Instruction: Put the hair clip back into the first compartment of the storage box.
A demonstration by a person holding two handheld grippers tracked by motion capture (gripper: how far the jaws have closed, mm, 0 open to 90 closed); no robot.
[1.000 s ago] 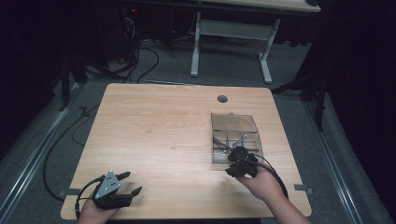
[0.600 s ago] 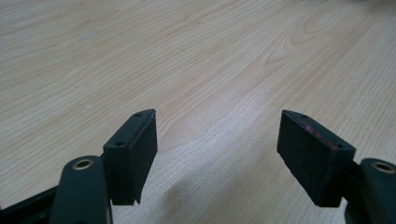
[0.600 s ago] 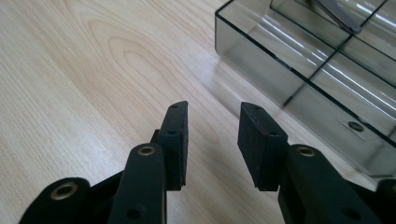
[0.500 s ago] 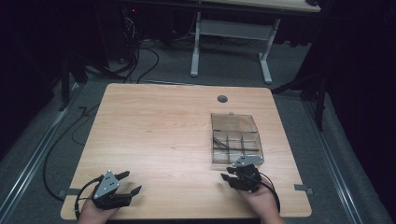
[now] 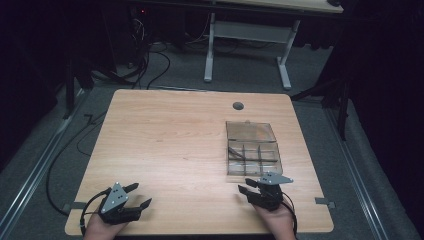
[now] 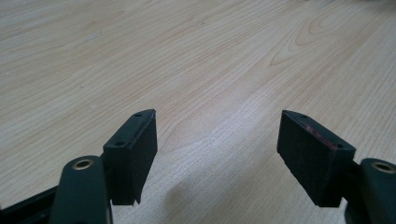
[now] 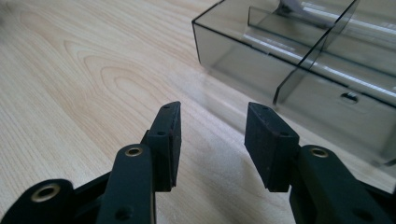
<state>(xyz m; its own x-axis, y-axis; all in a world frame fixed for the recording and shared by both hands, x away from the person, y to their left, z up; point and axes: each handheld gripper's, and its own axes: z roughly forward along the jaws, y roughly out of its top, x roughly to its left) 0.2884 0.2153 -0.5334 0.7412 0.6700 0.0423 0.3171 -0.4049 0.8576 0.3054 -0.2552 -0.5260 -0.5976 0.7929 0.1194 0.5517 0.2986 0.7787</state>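
In the high view, my right hand-held gripper (image 5: 251, 189) has come back from the clear compartment box (image 5: 251, 148). One second ago it was over the near compartments; now it rests just in front of the box's near wall, close to the desk (image 5: 170, 140) front edge. I judge the work inside the box is finished or paused, because the jaws carry nothing. The box stands on the right half of the desk, and some thin dark pieces lie in its compartments; I cannot tell what they are. My left hand-held gripper (image 5: 139, 196) has not moved and sits at the front left corner. The whole middle and left of the desk is free, so there is much room to move there, but both grippers are near the front edge.

In the left gripper view, the left hand-held gripper (image 6: 217, 140) has its jaws wide apart with only bare wood between them.

In the right gripper view, the right hand-held gripper (image 7: 212, 135) has its jaws apart by a moderate gap and empty. The box (image 7: 289, 70) is just ahead and to the right, its corner near but not touching.
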